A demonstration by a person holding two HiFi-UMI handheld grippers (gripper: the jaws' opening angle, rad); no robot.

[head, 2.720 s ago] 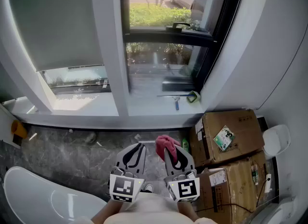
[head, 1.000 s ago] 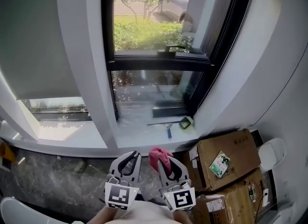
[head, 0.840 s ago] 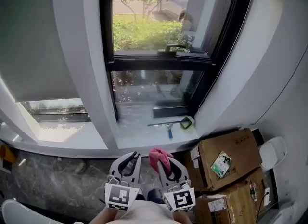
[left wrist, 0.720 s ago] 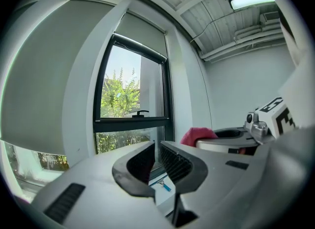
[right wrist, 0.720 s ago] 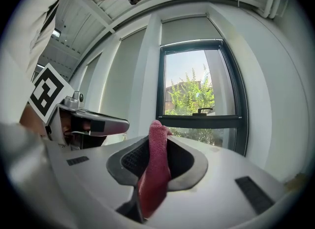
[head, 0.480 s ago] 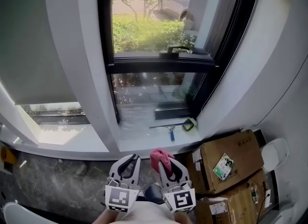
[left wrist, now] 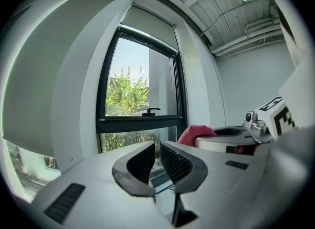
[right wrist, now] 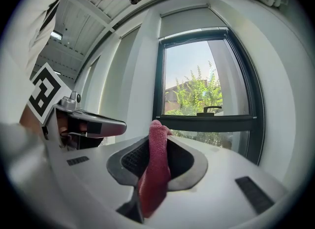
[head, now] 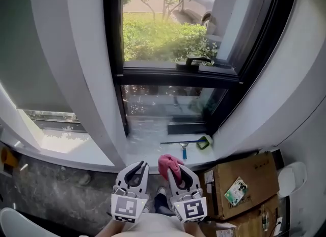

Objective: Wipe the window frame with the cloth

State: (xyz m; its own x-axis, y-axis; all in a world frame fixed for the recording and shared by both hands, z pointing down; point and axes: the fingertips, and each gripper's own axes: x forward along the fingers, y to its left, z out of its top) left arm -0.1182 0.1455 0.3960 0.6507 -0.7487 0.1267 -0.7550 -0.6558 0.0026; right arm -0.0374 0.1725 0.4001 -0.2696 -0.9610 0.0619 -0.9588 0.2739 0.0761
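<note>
The window's black frame (head: 173,75) has a horizontal bar with a handle (head: 196,60) on it; the bar also shows in the left gripper view (left wrist: 140,120) and the right gripper view (right wrist: 211,119). My right gripper (head: 172,168) is shut on a pink cloth (head: 168,162), which bunches up between the jaws (right wrist: 155,169) and hangs below them. My left gripper (head: 134,172) sits beside it with its jaws together and nothing between them (left wrist: 157,147). Both grippers are held low, short of the white sill (head: 153,141) and well below the frame.
A squeegee (head: 182,147) and a green item (head: 204,141) lie on the sill by the right corner. Cardboard boxes (head: 244,180) are stacked on the floor at the right. A white pillar (head: 86,78) stands left of the window, and dark marble floor (head: 56,190) lies below.
The window has come closer and larger in the head view, and the boxes have slid toward the lower right. Both grippers keep their place and pose, with the cloth still held.
</note>
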